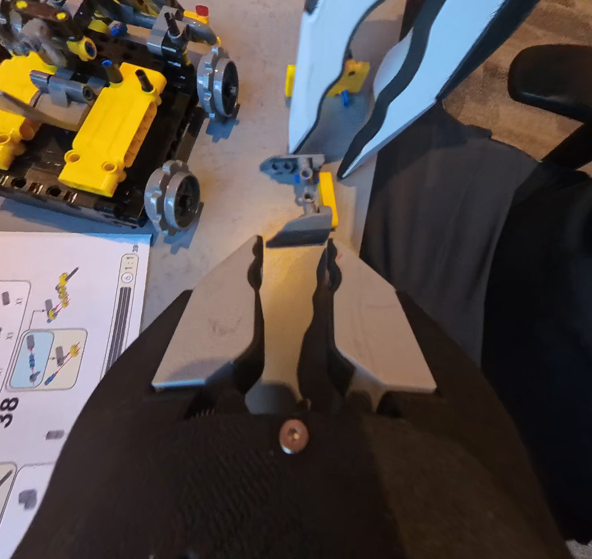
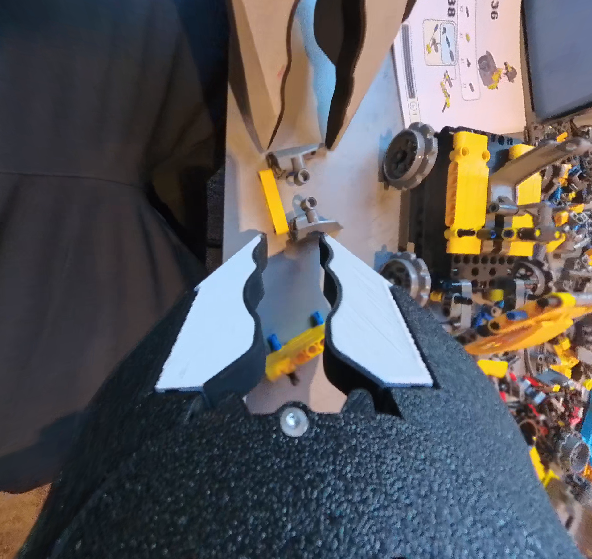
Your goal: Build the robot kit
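A small grey and yellow brick assembly (image 1: 307, 197) lies near the table's edge, with a yellow beam (image 2: 272, 204) along its side. My left gripper (image 1: 294, 244) is open and empty, its tips just short of the assembly's grey wedge end. My right gripper (image 2: 292, 240) is open and faces it from the other side, tips at the assembly's other grey end. A yellow beam with blue pins (image 2: 298, 348) lies on the table between the right gripper's fingers, not clamped. Each gripper also shows in the other's view: the right one (image 1: 318, 159), the left one (image 2: 298, 147).
A yellow and black tracked vehicle model (image 1: 112, 127) with grey sprocket wheels (image 2: 407, 155) stands beside the assembly. An open instruction booklet (image 1: 64, 319) lies near it. A pile of loose pieces (image 2: 544, 383) fills one side. A person's dark clothing (image 2: 96, 191) and a black chair (image 1: 551, 79) lie past the table edge. My hands' fingertips stand some 5 cm from each other.
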Motion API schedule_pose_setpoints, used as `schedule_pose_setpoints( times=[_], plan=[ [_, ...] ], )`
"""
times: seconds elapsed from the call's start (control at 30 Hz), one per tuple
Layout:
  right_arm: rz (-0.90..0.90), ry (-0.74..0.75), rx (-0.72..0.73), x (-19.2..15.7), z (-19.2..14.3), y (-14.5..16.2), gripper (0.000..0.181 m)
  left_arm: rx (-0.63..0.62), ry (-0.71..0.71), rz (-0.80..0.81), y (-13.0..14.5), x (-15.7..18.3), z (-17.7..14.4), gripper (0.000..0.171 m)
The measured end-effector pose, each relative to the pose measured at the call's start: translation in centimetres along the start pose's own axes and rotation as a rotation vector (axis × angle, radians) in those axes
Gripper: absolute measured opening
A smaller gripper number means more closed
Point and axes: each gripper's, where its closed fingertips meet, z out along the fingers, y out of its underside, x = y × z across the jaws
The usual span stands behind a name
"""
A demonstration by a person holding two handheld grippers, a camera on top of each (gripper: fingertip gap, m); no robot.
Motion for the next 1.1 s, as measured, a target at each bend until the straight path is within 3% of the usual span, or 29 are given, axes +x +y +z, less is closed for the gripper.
schedule_pose_setpoints(
  times=[0.27, 0.4, 0.67, 0.87, 0.97, 1.1],
  plan=[
    [0.084, 0.081, 0.082, -0.3, -2.8, -0.9, 0.033, 0.039, -0.038, -0.053, 0.1, -1.1, -0.9, 0.035],
    [0.142, 0.093, 0.094, 0.0, -3.7, -0.1, 0.033, 0.080, 0.013, -0.052, -0.9, 0.2, -1.3, 0.049],
    [0.156, 0.114, 0.077, 0.0, -2.9, -0.3, 0.043, -0.012, -0.043, 0.022, -0.3, 0.6, 0.4, 0.055],
    [0.357, 0.193, 0.102, 0.9, -7.4, 4.4, 0.036, 0.009, -0.018, 0.011, -0.4, 0.5, 0.2, 0.046],
    [0.396, 0.213, 0.081, 0.6, -7.7, 6.5, 0.035, -0.016, -0.008, 0.055, -0.3, 0.8, 0.8, 0.039],
    [0.433, 0.184, 0.109, 0.8, -6.6, 6.7, 0.040, -0.029, 0.013, 0.074, -0.6, 1.0, 1.3, 0.039]
  ],
)
